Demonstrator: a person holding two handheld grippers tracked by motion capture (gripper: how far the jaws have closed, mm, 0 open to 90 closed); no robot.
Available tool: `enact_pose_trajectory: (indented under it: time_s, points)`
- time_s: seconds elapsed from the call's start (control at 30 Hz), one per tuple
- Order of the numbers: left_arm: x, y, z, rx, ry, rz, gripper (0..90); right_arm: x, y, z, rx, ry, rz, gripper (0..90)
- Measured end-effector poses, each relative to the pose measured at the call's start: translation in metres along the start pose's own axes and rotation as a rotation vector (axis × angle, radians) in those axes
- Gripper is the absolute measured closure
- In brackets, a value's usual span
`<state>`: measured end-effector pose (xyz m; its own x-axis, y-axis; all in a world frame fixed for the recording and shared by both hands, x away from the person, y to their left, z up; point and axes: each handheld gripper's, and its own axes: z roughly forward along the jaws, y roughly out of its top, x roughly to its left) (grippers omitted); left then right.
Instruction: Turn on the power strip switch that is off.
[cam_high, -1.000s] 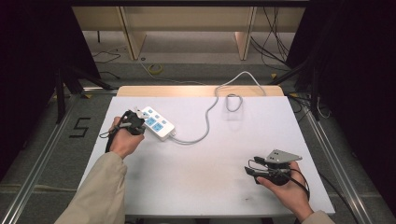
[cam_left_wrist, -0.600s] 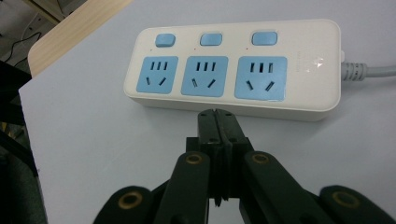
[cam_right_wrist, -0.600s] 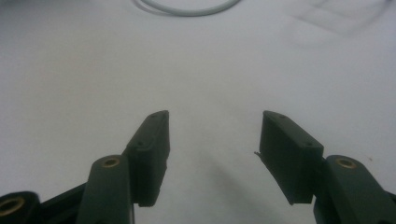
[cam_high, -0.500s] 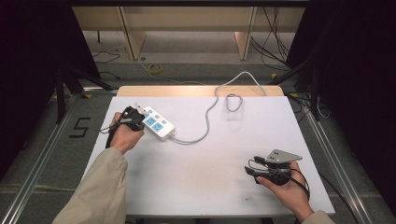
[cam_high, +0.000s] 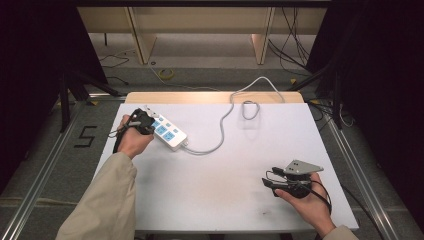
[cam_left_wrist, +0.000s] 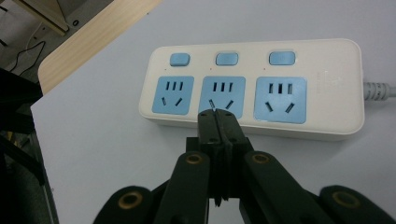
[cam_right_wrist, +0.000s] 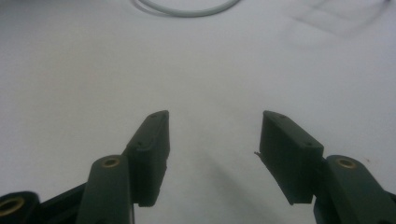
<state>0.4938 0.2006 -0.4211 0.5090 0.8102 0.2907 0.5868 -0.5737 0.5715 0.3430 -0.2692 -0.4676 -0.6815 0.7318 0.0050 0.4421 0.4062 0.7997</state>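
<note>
L gripper (cam_left_wrist: 217, 116) jaws together, over power strip (cam_left_wrist: 252, 86); R gripper (cam_right_wrist: 212, 140) jaws apart.

Power strip (cam_high: 165, 131), cord (cam_high: 227, 120) obstruct far-left; rest open.

A white power strip (cam_high: 166, 131) with blue sockets lies at the far left of the white table (cam_high: 225, 170). The left gripper (cam_high: 142, 121) sits beside its end. Its grey cord (cam_high: 227, 120) curves toward the far edge. The right gripper (cam_high: 280, 183) rests near the front right.
</note>
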Motion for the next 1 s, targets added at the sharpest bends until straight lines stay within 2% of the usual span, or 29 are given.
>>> enact_pose_trajectory:
  time_s: [0.57, 0.83, 1.0]
  points:
    - [0.013, 0.012, 0.011, -0.006, 0.016, 0.002, 89.9, 0.000, 0.000, 0.001, 0.002, 0.000, -0.002, 43.6]
    - [0.012, 0.018, 0.018, -0.016, 0.010, 0.006, 89.8, 0.000, 0.000, 0.001, 0.002, 0.000, -0.004, 43.6]
    - [0.012, 0.022, 0.023, 0.003, 0.007, 0.020, 89.9, 0.000, 0.001, 0.001, 0.001, 0.001, -0.005, 43.6]
